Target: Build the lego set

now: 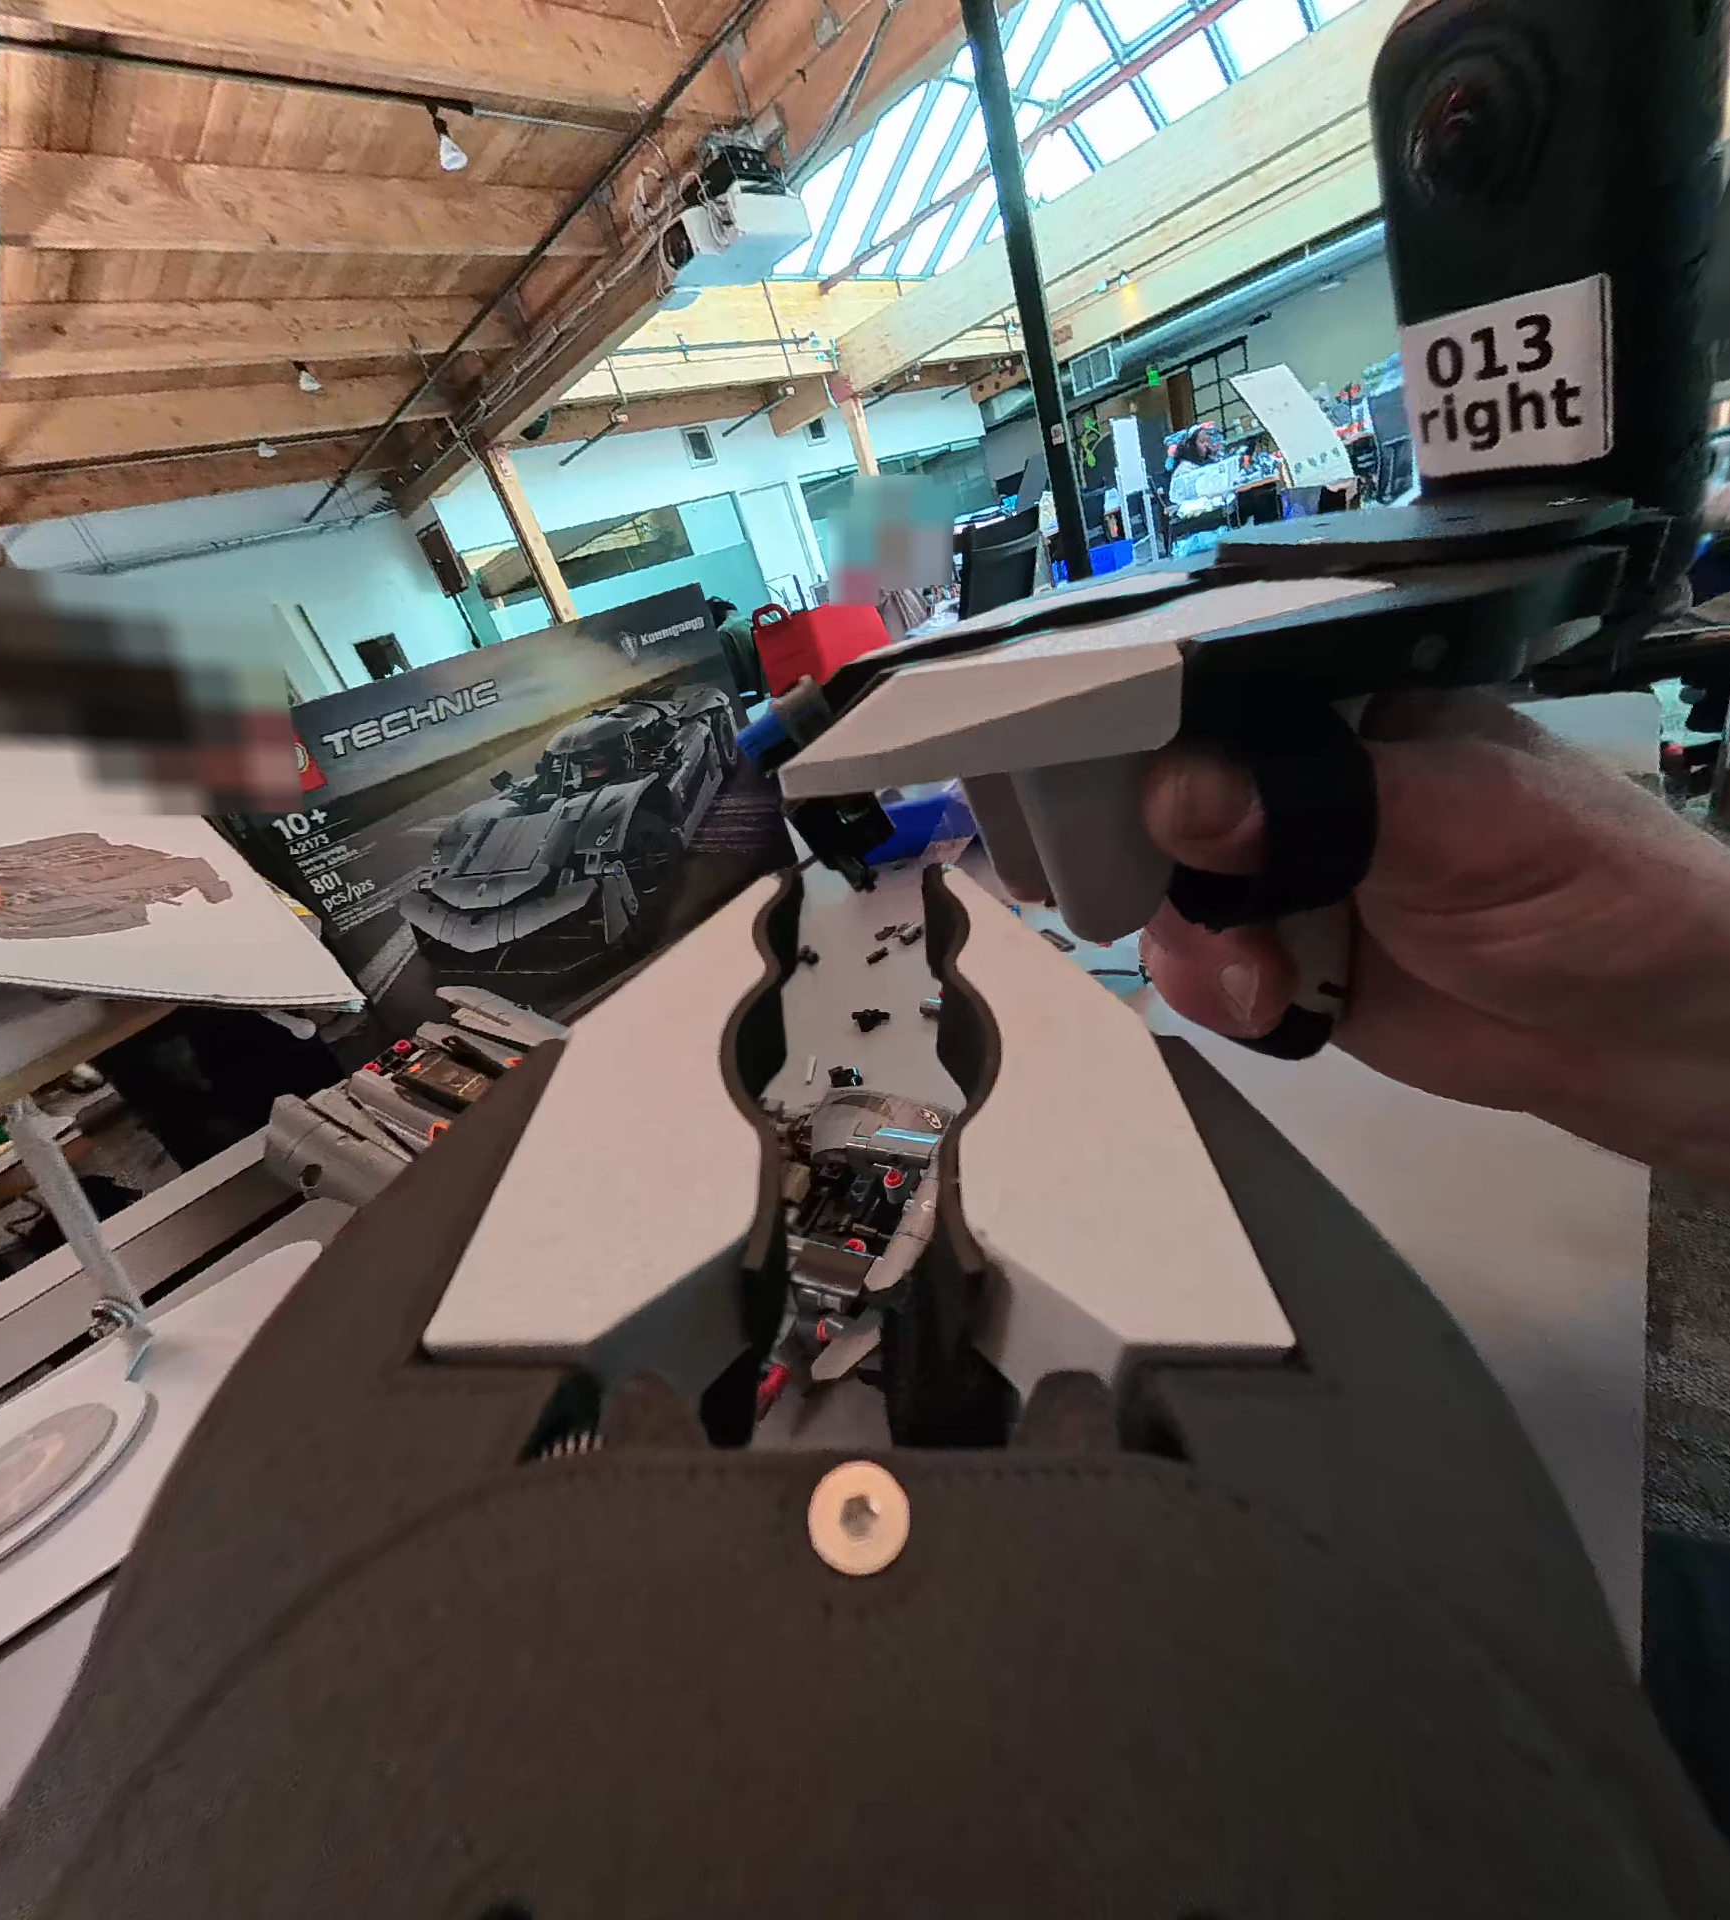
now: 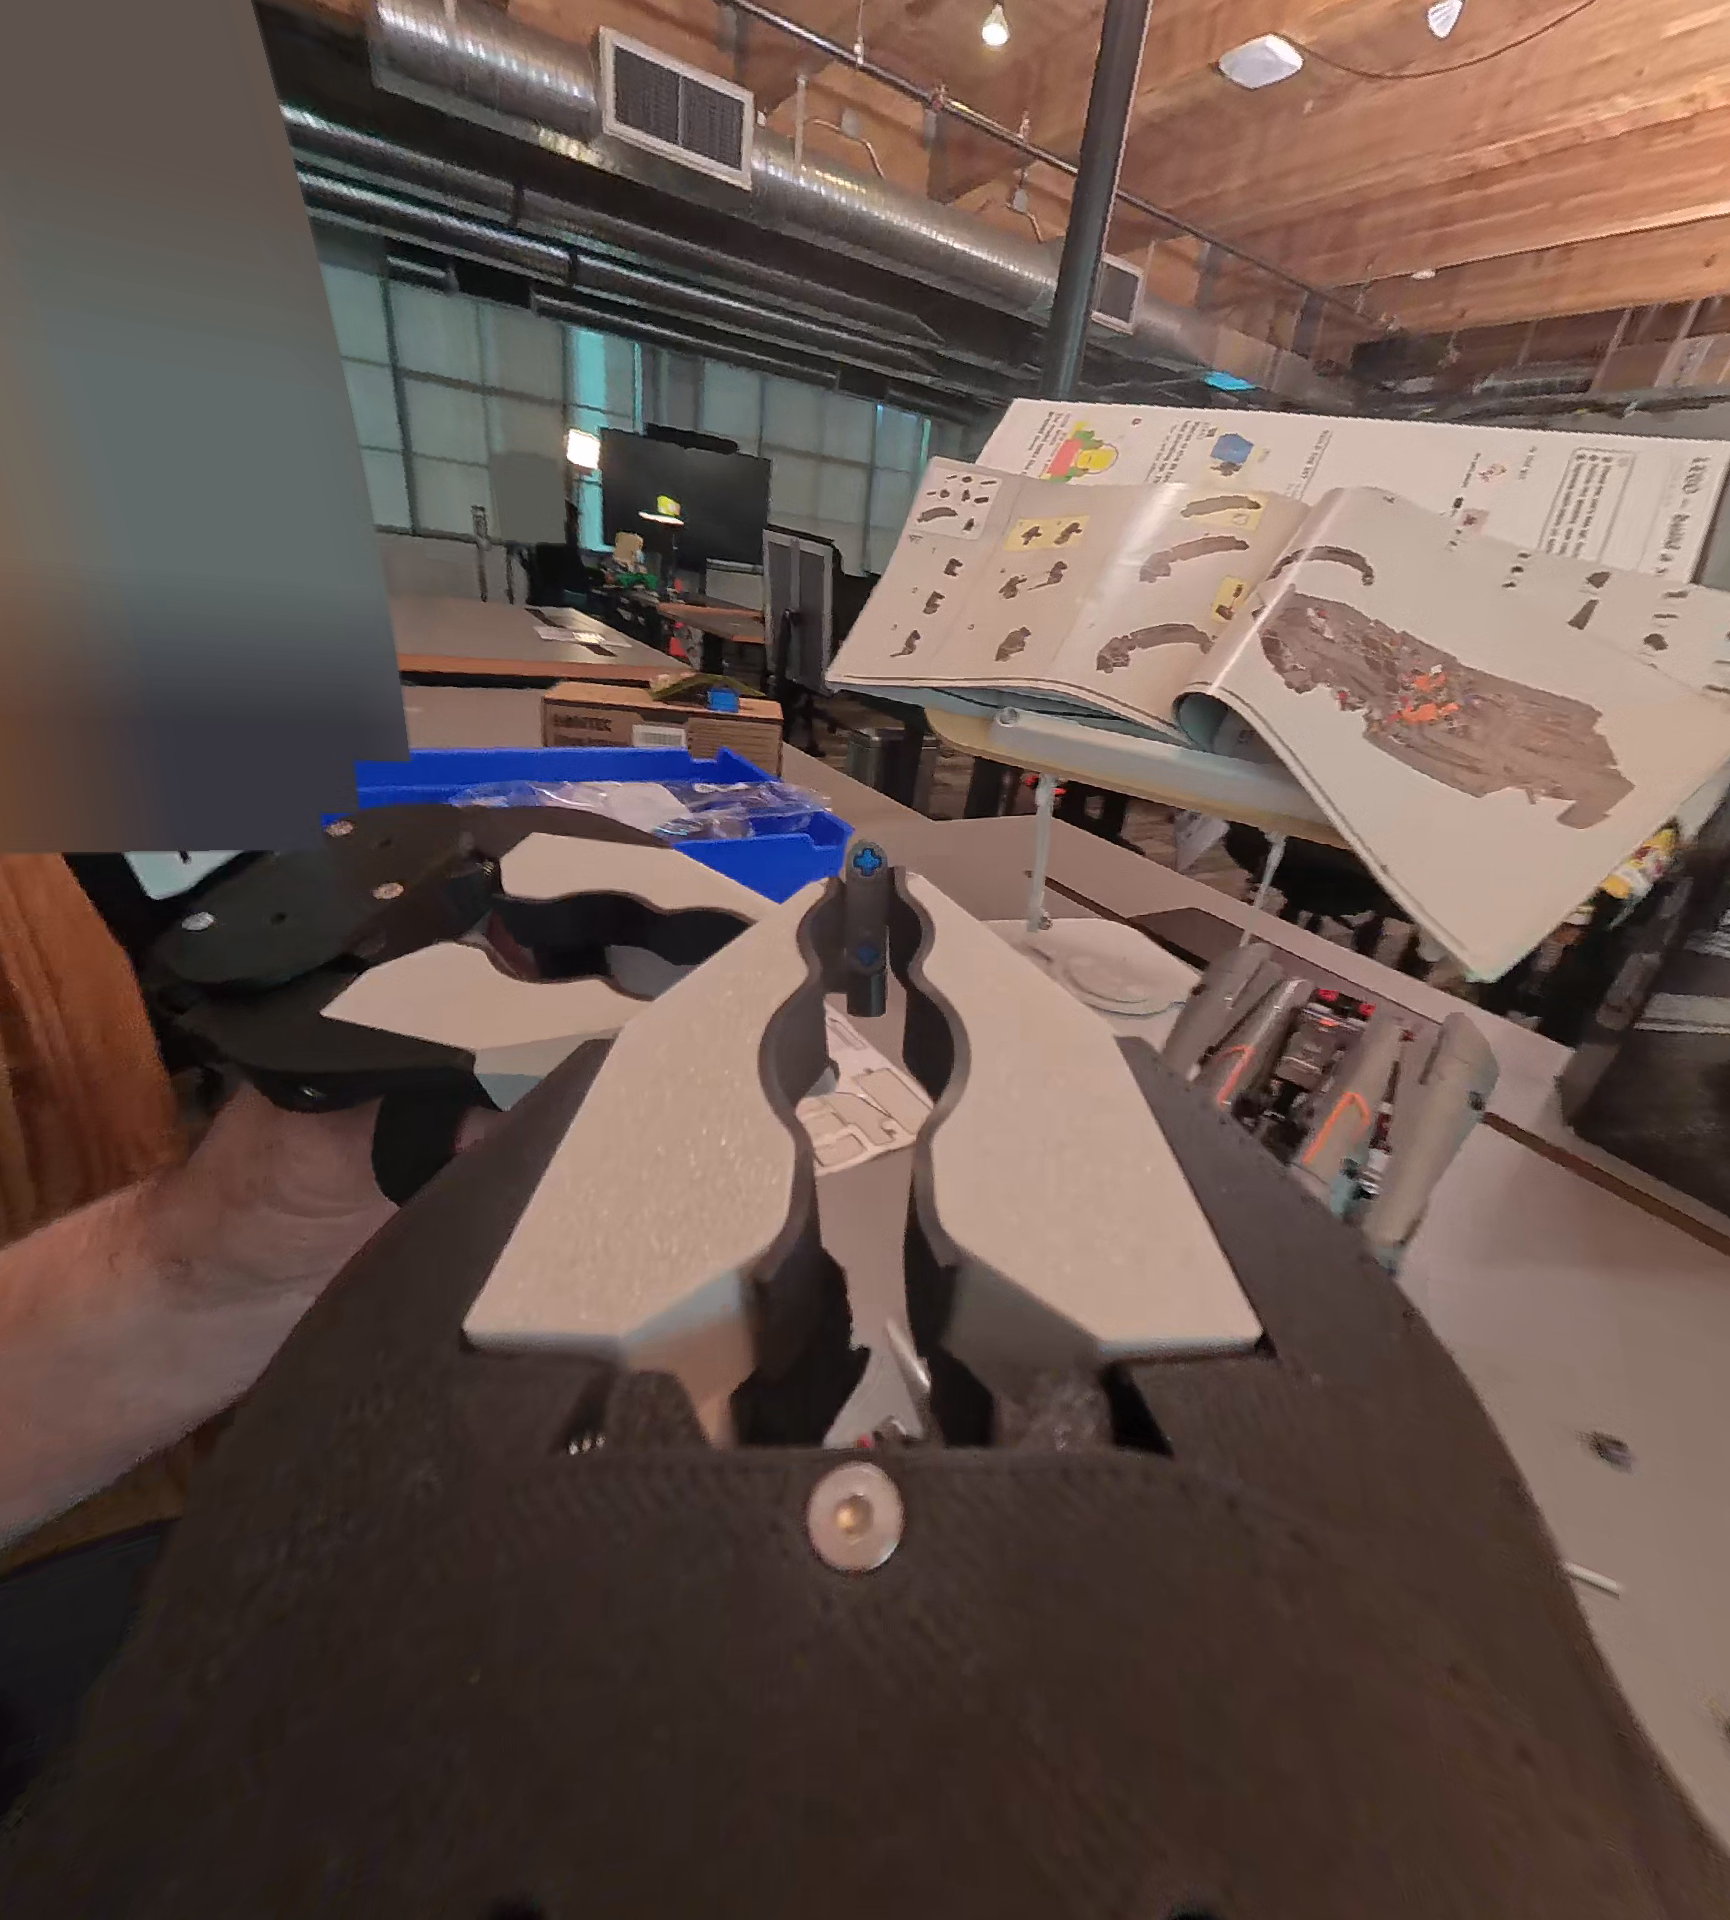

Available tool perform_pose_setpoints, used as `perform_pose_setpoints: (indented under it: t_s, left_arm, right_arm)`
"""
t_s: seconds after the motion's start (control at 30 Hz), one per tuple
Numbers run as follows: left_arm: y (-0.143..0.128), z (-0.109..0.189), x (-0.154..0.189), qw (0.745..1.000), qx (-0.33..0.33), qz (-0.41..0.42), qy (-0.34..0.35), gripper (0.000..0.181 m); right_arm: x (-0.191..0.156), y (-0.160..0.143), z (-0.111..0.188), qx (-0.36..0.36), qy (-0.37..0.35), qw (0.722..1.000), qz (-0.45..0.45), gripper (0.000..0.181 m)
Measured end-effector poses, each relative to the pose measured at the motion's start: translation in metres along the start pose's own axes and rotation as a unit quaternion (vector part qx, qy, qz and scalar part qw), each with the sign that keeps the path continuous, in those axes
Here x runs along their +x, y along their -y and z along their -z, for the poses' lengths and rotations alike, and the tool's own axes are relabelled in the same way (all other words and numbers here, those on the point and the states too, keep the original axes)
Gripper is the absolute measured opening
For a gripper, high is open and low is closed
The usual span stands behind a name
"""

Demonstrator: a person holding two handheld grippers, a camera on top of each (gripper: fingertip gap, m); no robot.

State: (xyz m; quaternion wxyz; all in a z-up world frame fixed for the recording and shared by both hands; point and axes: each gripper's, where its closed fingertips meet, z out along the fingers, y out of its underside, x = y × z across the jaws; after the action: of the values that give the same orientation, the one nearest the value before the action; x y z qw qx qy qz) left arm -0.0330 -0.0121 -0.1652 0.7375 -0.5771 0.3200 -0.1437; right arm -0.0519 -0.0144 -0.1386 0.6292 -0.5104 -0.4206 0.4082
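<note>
**Car body partly built, small black piece in the right gripper**

The table [image 1: 1526, 1299] carries the largest finished work: a grey car section [image 2: 1328, 1081] with orange and red details stands beside the set's box [image 1: 528, 790], which leans upright at the back. A second grey car section [image 1: 861, 1174] lies on the table straight below the left gripper [image 1: 861, 914], seen through the gap between its fingers. Judging by these two separate sections and the loose black pieces [image 1: 871, 1018] scattered farther along the table, the build looks well underway but far from closed up; joining the sections and fitting the remaining parts is still ahead.

The instruction booklet [image 2: 1256, 623] lies open on a raised stand. A blue bin [image 2: 632, 800] at the far side of the table holds clear plastic bags; what is in them is too small to tell.

The left gripper's fingers stand apart and hold nothing. The right gripper [image 2: 866, 935] is clamped on a small black piece [image 2: 866, 951] with blue pins, held upright at its fingertips above the table.
</note>
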Motion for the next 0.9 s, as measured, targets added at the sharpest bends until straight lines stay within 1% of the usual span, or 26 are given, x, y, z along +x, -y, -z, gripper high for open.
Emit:
perform_pose_setpoints:
  t_s: [0.13,0.27,0.43,0.73,0.9]
  left_arm:
    - [0.004,0.009,-0.008,1.0,0.016,0.002,0.005,0.031]
    - [0.006,0.017,-0.016,1.0,0.021,-0.002,0.014,0.036]
    - [0.008,0.021,-0.018,1.0,0.023,-0.006,0.01,0.035]
    - [0.006,0.023,-0.017,1.0,0.025,-0.011,0.013,0.032]
    - [0.006,0.023,-0.018,0.999,0.023,-0.019,0.018,0.031]
  right_arm:
    - [-0.003,0.006,-0.002,0.03,0.041,0.996,-0.073,0.006]
    - [-0.005,0.008,-0.005,0.053,0.095,0.979,-0.171,0.006]
    - [-0.009,0.004,-0.012,0.055,0.109,0.973,-0.196,0.007]
    - [-0.011,-0.001,-0.022,0.048,0.103,0.974,-0.195,0.007]
    - [-0.013,-0.001,-0.024,0.056,0.119,0.966,-0.222,0.006]
